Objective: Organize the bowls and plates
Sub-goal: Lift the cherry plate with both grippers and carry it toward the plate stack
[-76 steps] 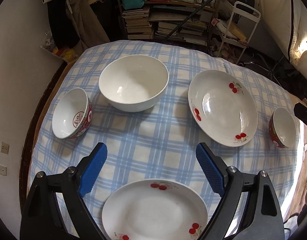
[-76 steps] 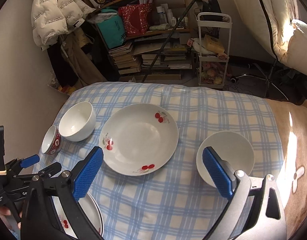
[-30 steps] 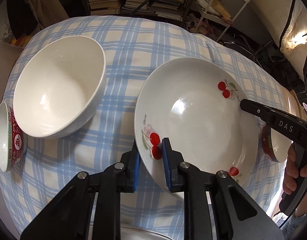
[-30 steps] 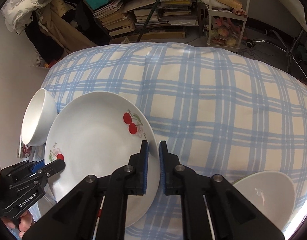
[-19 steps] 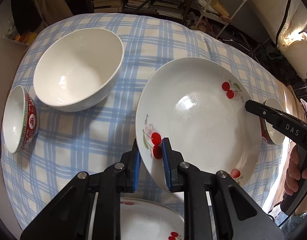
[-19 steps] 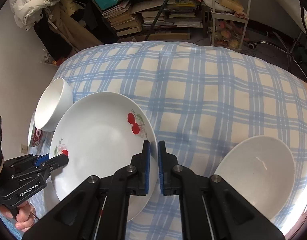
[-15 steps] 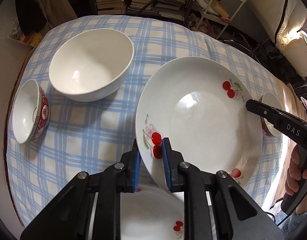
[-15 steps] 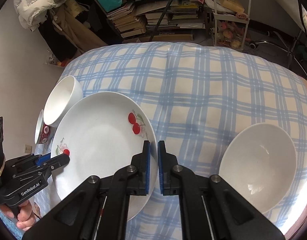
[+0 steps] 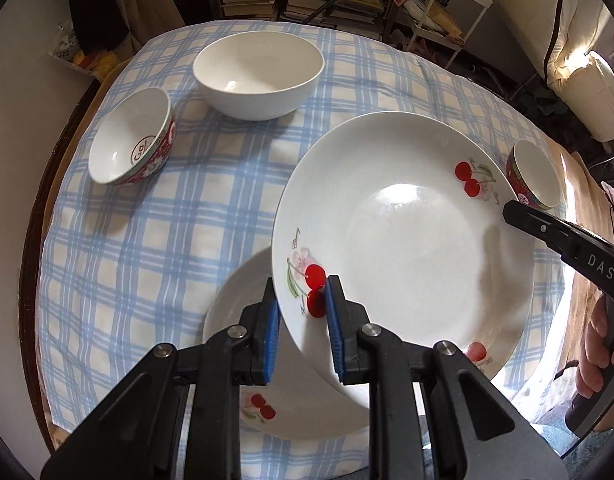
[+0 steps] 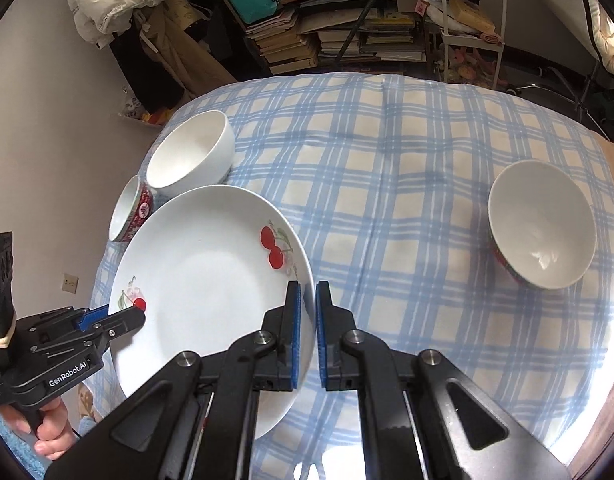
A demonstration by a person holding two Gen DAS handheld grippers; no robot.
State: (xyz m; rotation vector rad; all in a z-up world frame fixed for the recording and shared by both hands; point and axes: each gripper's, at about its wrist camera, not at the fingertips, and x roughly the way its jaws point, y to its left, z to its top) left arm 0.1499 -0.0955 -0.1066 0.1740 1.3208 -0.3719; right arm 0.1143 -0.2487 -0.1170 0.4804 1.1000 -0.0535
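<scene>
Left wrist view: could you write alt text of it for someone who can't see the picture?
A left hand-held gripper clamps the rim of a white cherry-print plate, lifted over a second cherry plate on a blue checked tablecloth. A right hand-held gripper grips the far rim. Behind sit a white bowl and two red-patterned bowls.

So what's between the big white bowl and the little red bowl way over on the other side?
In the right wrist view, only bare checked tablecloth lies between the white bowl and the far red bowl. In the left wrist view, the held plate crosses that stretch.
</scene>
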